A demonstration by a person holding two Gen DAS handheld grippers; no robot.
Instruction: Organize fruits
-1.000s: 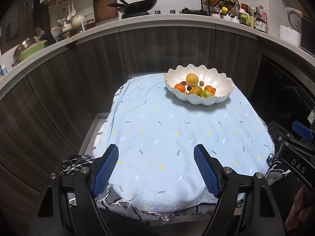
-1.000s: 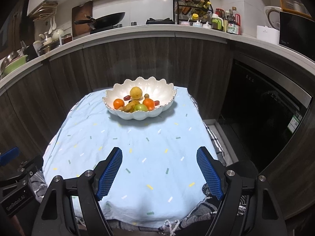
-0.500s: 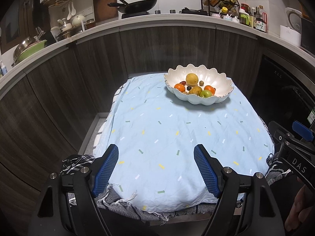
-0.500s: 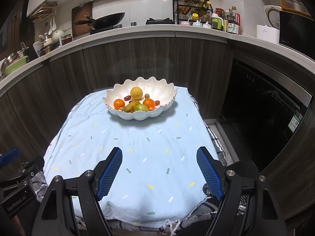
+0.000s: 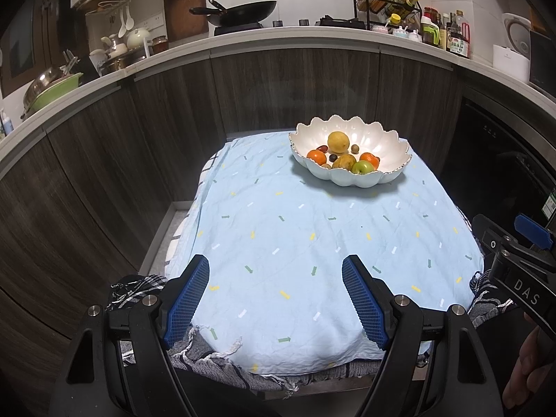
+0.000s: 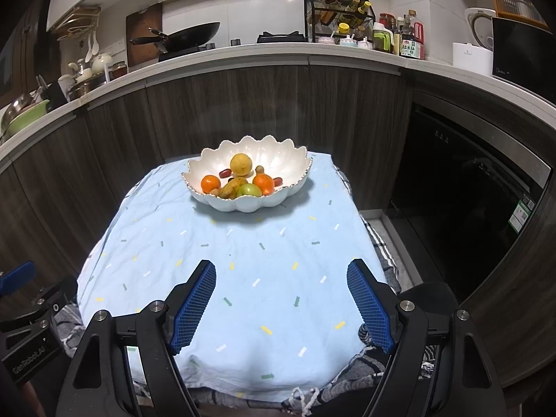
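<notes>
our left gripper [image 5: 275,279] has its blue ribbed fingers [image 5: 186,300] spread wide with nothing between them, hovering over the near edge of the surface, which is draped in a light blue cloth [image 5: 312,243] sprinkled with small arrow marks. our right gripper [image 6: 281,285] matches it, fingers [image 6: 193,307] wide apart and empty above the same cloth [image 6: 243,278]. from the left wrist view we see part of the right gripper's black body at the right border, and a bit of the hand beneath it [image 5: 524,371]. under the blue cloth a grey checked blanket [image 5: 194,351] pokes out along the near edge, fringe showing. farther out, well apart from both grippers, sits a white scalloped bowl [image 6: 243,205] near the far end of the surface; in the left view it lies toward the far right [image 5: 368,182]. the fruits are all inside it: a yellow lemon [image 6: 241,164] at the back, an orange [image 6: 210,184] on the left, a second orange [image 6: 263,183] on the right, a green apple [image 6: 249,190] at the front touching a yellowish brown fruit [image 6: 232,187], plus a few small dark red and brown ones we cannot name. beyond the surface run dark wood cabinet fronts [image 6: 243,104] under a pale kitchen counter with a black wok [image 6: 187,36] and a rack of bottles [image 6: 338,14].
</notes>
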